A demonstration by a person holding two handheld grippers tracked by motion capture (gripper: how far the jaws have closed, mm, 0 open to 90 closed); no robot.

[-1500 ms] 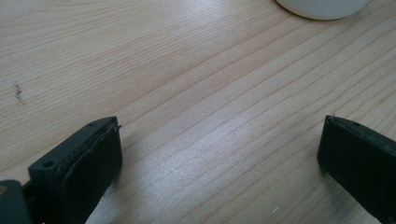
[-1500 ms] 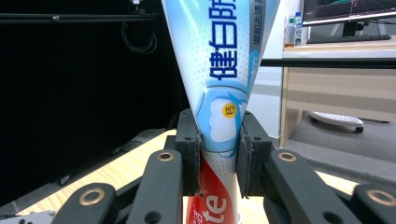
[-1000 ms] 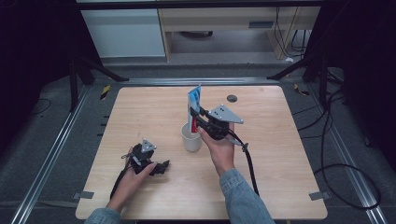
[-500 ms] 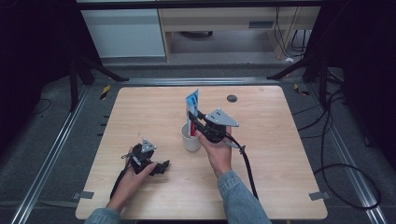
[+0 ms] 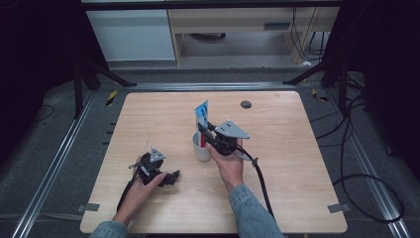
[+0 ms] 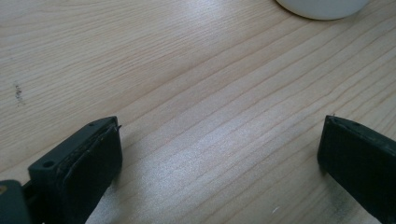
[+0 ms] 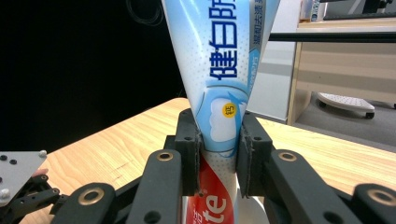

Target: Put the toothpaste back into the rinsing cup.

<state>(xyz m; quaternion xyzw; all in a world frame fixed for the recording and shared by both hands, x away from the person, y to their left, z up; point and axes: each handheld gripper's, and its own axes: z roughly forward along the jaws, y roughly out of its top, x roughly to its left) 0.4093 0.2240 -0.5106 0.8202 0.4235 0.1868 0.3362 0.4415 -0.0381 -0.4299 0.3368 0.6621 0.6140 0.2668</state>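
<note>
Lowered since a second ago, the tube (image 5: pixel 202 112) had sunk with the right gripper (image 5: pixel 204 134) toward the cup (image 5: pixel 200 148), so that less of it stood clear above the rim; the left hand had not shifted.

At the left of the high view, the left gripper (image 5: pixel 171 177) lay low on the table (image 5: pixel 297 163), near the front edge, well apart from the cup. Its jaws stood wide open with nothing between them, which suited a hand merely waiting out of the way. The left gripper view confirmed this: bare wood grain ran between the two black pads, and the cup's white base showed at the top edge (image 6: pixel 322 7).

Nearer the middle, the white cup stood upright on the table. Over it the right gripper held the tube upright, cap end down, apparently so that it could slide straight into the cup's mouth. The jaws were clamped on the tube around its lower part. I judged the tube's bottom end to be at or just inside the cup, though the high view was too coarse to settle that.

The right gripper view (image 7: pixel 218 154) gave what the high view could not: both pads pressed flat on the tube's (image 7: pixel 219 70) blue-and-white print, red band below them, crimped end overhead. It hid most of the cup, however.
</note>
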